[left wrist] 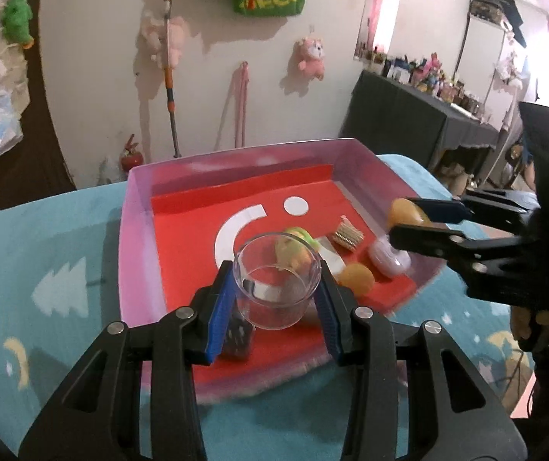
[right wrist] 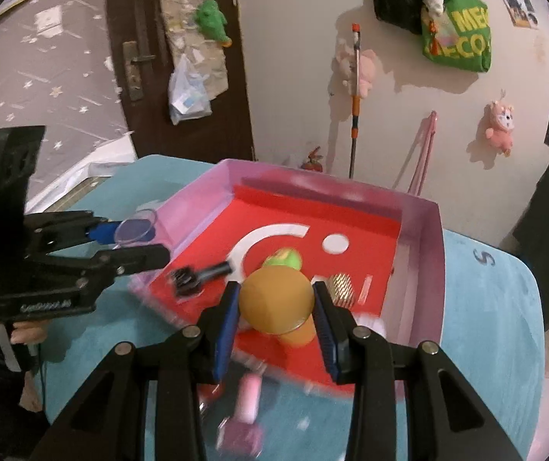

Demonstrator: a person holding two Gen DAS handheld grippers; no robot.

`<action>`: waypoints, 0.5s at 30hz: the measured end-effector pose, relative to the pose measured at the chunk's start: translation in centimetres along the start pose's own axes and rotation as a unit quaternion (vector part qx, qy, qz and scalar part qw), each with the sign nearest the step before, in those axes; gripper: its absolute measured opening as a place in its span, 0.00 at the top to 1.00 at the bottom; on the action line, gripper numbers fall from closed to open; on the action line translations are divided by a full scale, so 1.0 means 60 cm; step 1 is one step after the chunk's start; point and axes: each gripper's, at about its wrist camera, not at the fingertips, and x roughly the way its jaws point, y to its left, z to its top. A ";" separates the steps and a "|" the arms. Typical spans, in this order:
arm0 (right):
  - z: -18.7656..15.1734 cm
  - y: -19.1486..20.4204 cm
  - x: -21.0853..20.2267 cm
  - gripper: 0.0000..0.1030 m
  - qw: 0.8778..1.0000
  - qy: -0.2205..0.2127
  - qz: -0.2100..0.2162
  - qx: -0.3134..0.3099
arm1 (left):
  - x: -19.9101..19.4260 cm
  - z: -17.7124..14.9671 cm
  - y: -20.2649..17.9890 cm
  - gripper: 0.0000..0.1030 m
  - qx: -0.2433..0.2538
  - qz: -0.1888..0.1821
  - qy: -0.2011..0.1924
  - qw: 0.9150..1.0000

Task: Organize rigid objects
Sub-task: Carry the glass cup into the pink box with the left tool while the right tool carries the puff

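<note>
My left gripper (left wrist: 277, 288) is shut on a clear plastic cup (left wrist: 277, 280) and holds it above the near edge of the pink tray (left wrist: 136, 238). It also shows in the right wrist view (right wrist: 136, 242), with the cup (right wrist: 136, 228) left of the tray (right wrist: 424, 238). My right gripper (right wrist: 276, 307) is shut on an orange mushroom-shaped toy (right wrist: 276, 299) above the tray's near side; in the left wrist view (left wrist: 401, 223) it holds the toy (left wrist: 403, 211) over the tray's right wall.
In the tray lie a green toy (right wrist: 284, 259), a black brush (right wrist: 194, 276), a gold comb piece (right wrist: 341, 286), an orange ball (left wrist: 355, 278) and a white spool (left wrist: 387, 259). A pink bottle (right wrist: 247, 403) lies on the teal cloth (right wrist: 485, 307) before the tray.
</note>
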 end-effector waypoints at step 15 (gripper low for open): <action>0.079 -0.086 0.210 0.61 0.989 0.146 -0.011 0.019 | 0.185 0.055 0.044 0.63 0.017 0.027 0.122 0.992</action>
